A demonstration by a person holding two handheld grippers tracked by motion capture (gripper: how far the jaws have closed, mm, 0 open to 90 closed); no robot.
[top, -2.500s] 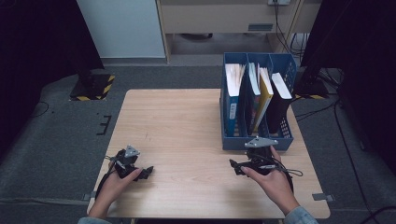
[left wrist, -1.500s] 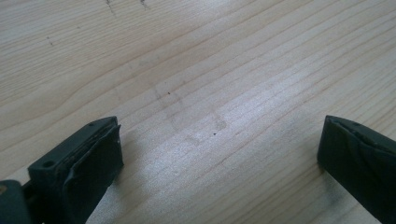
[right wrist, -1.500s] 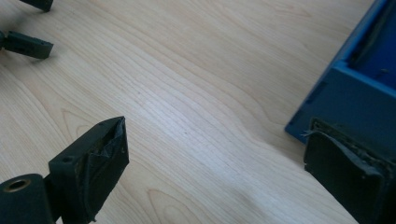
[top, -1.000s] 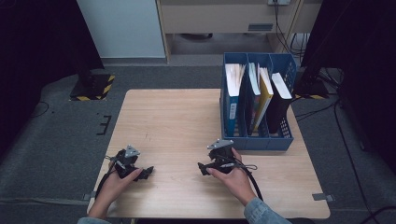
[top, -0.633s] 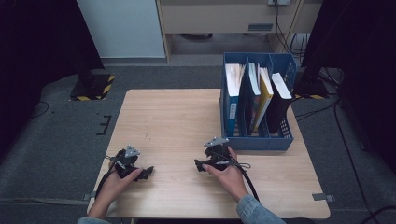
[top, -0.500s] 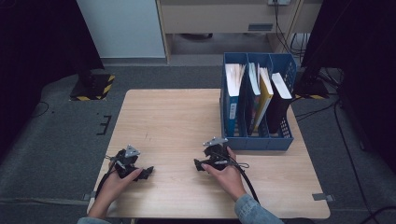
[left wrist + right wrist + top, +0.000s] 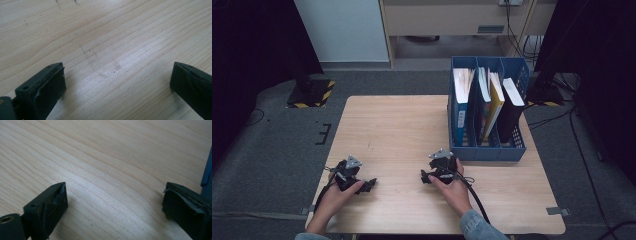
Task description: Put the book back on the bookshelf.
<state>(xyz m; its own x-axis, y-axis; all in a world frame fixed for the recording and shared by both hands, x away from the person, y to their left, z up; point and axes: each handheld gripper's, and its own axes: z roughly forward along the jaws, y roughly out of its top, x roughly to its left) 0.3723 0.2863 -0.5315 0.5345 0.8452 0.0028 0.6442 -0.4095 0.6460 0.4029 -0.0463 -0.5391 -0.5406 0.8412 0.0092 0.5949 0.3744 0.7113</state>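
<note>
My left gripper (image 7: 368, 184) rests low on the wooden table (image 7: 402, 125) near its front left, held by a hand, jaws pointing right. In the left gripper view the left gripper (image 7: 117, 75) is open over bare wood. My right gripper (image 7: 426, 176) sits at the front middle, just left of the blue file rack (image 7: 487, 150), jaws pointing left. The right gripper (image 7: 113, 195) is wide open in its own view, its jaws have just been opening, and nothing lies between them.
The blue file rack holds several upright books and folders at the table's right side; its blue edge (image 7: 207, 175) shows in the right gripper view. Cables trail from both grippers toward the front edge. Grey carpet surrounds the table.
My right gripper has moved left from in front of the rack toward the table's middle and has sunk closer to the wood. The left gripper has stayed put.
</note>
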